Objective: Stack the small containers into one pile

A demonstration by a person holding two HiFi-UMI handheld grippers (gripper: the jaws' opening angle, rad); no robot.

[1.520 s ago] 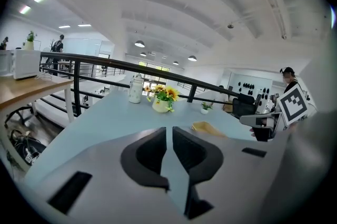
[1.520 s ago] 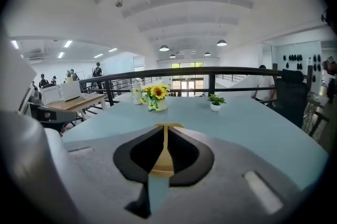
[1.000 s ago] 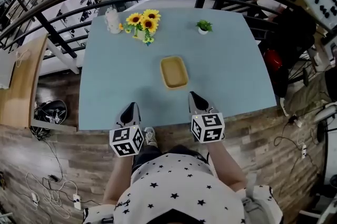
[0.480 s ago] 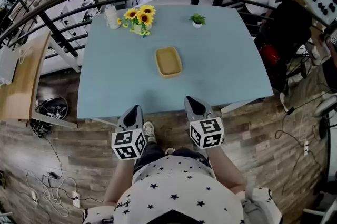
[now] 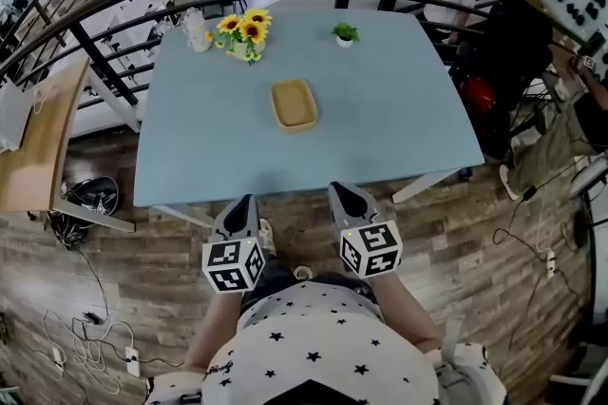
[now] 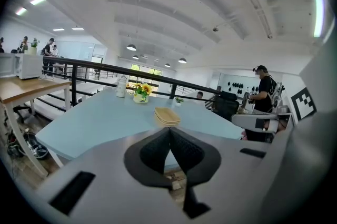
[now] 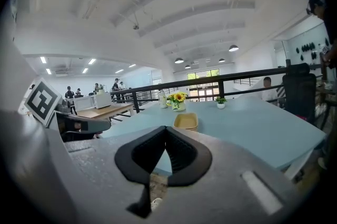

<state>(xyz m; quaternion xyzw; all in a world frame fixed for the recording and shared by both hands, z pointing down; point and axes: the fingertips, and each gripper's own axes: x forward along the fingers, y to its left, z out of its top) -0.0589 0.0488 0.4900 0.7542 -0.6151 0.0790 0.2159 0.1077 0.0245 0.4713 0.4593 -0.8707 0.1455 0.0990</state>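
Tan small containers (image 5: 293,104), stacked in one pile, mid blue table (image 5: 399,108). Clenched empty: left gripper (image 5: 245,201) and right gripper (image 5: 344,190), short of the table's near edge, over wooden floor (image 5: 475,232).

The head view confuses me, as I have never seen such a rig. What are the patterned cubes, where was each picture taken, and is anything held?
A person holds a two-fingered gripper in each hand; the marker cubes belong to the left gripper and right gripper. The head view looks down from the person's head; each gripper view looks along that gripper's dark fingers. On the light blue table sit a pile of shallow yellow rectangular containers, a vase of sunflowers, a small green potted plant and a white bottle. Both grippers are shut and hold nothing, short of the table's near edge.
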